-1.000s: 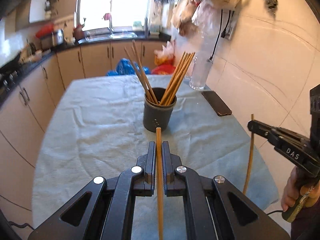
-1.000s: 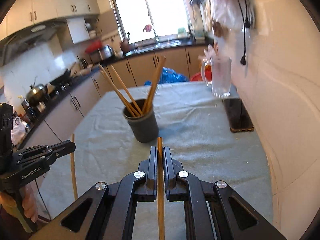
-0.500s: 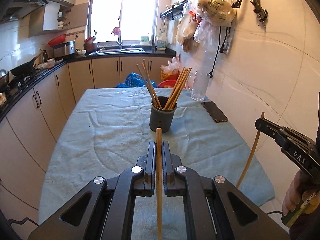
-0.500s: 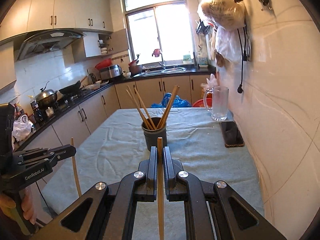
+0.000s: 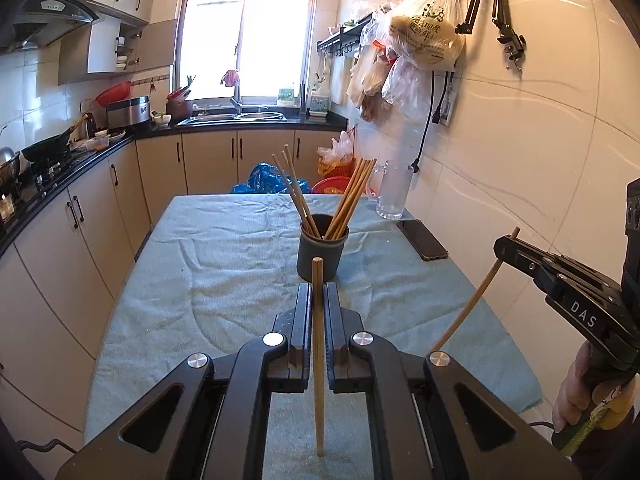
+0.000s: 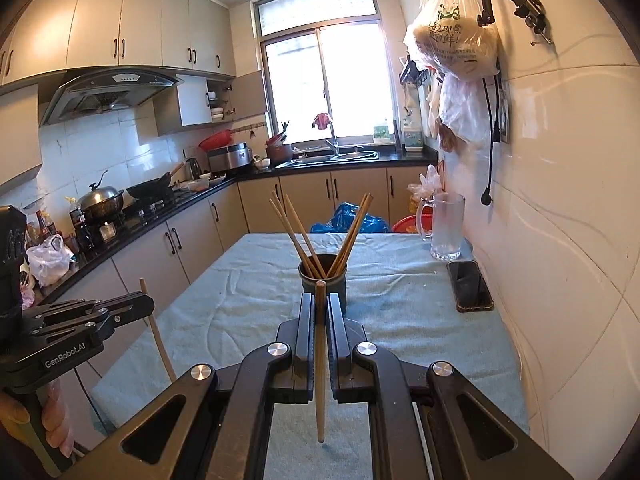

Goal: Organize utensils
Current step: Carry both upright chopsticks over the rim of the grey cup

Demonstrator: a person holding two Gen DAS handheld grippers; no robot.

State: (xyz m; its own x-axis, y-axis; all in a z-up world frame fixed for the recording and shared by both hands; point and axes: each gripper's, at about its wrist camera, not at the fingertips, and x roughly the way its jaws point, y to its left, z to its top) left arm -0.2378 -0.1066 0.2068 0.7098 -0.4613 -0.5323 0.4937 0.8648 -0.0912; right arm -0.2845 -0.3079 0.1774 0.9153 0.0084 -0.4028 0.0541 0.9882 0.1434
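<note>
A dark cup (image 5: 322,254) holding several wooden chopsticks stands mid-table on the blue-green cloth; it also shows in the right wrist view (image 6: 324,282). My left gripper (image 5: 317,292) is shut on a chopstick (image 5: 318,344), held upright above the near part of the table. My right gripper (image 6: 320,302) is shut on another chopstick (image 6: 320,360). The right gripper shows at the right of the left view (image 5: 505,245) with its chopstick (image 5: 468,304) slanted. The left gripper shows at the left of the right view (image 6: 144,304).
A glass mug (image 5: 394,190) and a dark phone (image 5: 422,240) lie at the table's right side by the tiled wall. Kitchen cabinets and a stove (image 6: 152,196) run along the left. Plastic bags (image 5: 424,36) hang on the wall.
Both grippers have pulled back and risen away from the cup, each still holding its chopstick. The cup now looks smaller and farther off.
</note>
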